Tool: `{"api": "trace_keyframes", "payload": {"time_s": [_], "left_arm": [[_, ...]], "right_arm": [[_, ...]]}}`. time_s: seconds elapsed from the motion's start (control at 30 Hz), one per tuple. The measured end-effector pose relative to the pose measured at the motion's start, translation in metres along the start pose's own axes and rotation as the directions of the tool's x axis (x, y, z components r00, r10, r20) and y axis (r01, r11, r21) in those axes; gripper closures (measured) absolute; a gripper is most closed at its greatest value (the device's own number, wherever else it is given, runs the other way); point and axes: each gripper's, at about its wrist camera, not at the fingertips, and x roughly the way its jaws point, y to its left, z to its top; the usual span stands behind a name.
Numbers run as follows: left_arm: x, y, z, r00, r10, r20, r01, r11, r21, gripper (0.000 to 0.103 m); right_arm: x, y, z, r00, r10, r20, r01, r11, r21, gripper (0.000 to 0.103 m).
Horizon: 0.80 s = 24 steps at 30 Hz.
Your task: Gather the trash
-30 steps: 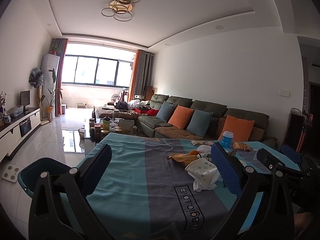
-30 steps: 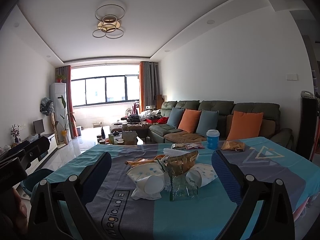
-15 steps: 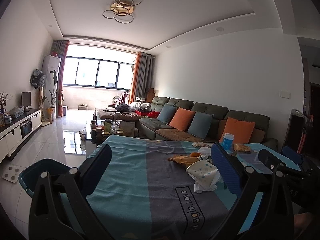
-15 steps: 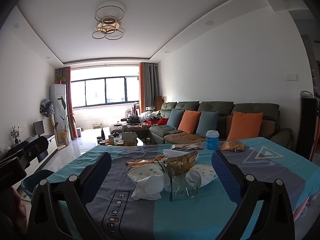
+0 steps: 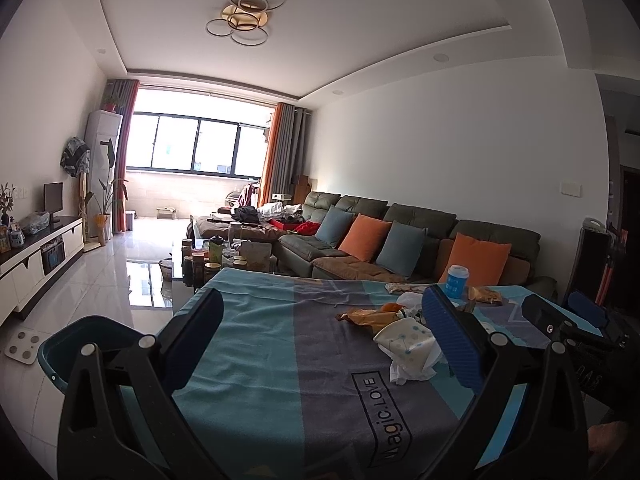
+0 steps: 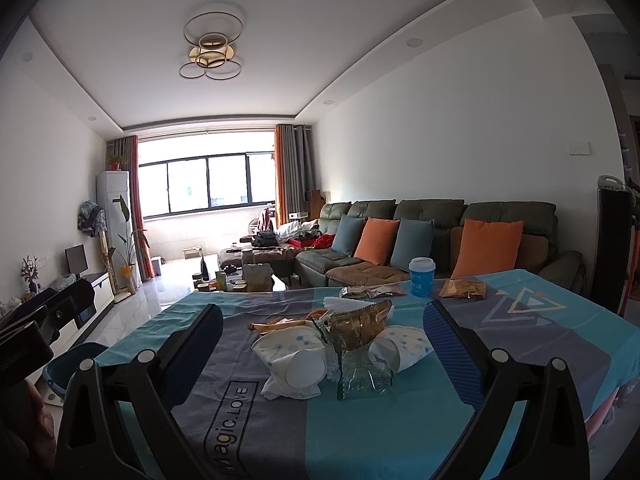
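From the left wrist view, the left gripper (image 5: 320,340) hangs above the worktop covered in a teal and grey cloth (image 5: 256,360), its fingers (image 5: 452,340) spread wide with nothing between them. The trash sits to the right of centre: a crumpled white paper cup with blue dots (image 5: 406,344) on a white tissue, a yellow-brown wrapper (image 5: 366,316) just behind it, and a blue paper cup with a white lid (image 5: 457,280) upright near the far edge. A dark teal plastic bin (image 5: 72,354) stands on the floor at the worktop's left side. From the right wrist view, the right gripper (image 6: 322,344) also has its fingers (image 6: 450,348) spread apart and empty, with the heap lying ahead between them: two dotted paper cups on their sides (image 6: 296,356), a gold foil snack bag (image 6: 358,326) and a clear green-edged plastic wrapper (image 6: 362,374) touching one another. An orange snack packet (image 6: 462,289) lies apart, beside the blue cup.
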Motion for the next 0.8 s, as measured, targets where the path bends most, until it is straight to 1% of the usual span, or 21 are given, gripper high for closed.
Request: {"api": "trace_keyframes", "payload": {"time_s": [0.2,0.33,0.4,0.47,0.67,0.8], "left_arm": [[0.000,0.001,-0.001,1.000,0.004,0.010,-0.003,1.000,-0.007,0.005],[0.004,-0.001,-0.003,1.000,0.004,0.002,-0.004,1.000,0.024,0.005],[0.009,-0.005,-0.004,1.000,-0.006,-0.020,0.007,0.999,0.048,0.005],[0.016,-0.006,-0.006,0.999,0.000,-0.045,0.003,0.998,0.059,0.005],[0.028,0.000,-0.009,0.996,-0.007,-0.086,0.009,1.000,0.024,0.005],[0.042,0.003,-0.013,0.988,-0.017,-0.154,0.021,0.999,0.025,0.005]], "right_arm": [[0.000,-0.001,0.001,1.000,-0.004,-0.002,0.004,1.000,0.000,0.006],[0.000,-0.001,0.002,1.000,-0.003,-0.006,0.003,1.000,0.001,0.006],[0.001,-0.002,0.003,1.000,-0.008,-0.012,0.008,1.000,-0.001,0.006],[0.003,-0.004,0.004,1.000,-0.016,-0.019,0.016,1.000,0.001,0.006],[0.011,-0.013,0.002,0.998,-0.036,-0.052,0.037,0.999,0.008,0.006],[0.020,-0.017,0.000,0.995,-0.044,-0.092,0.045,0.999,0.007,0.006]]}}
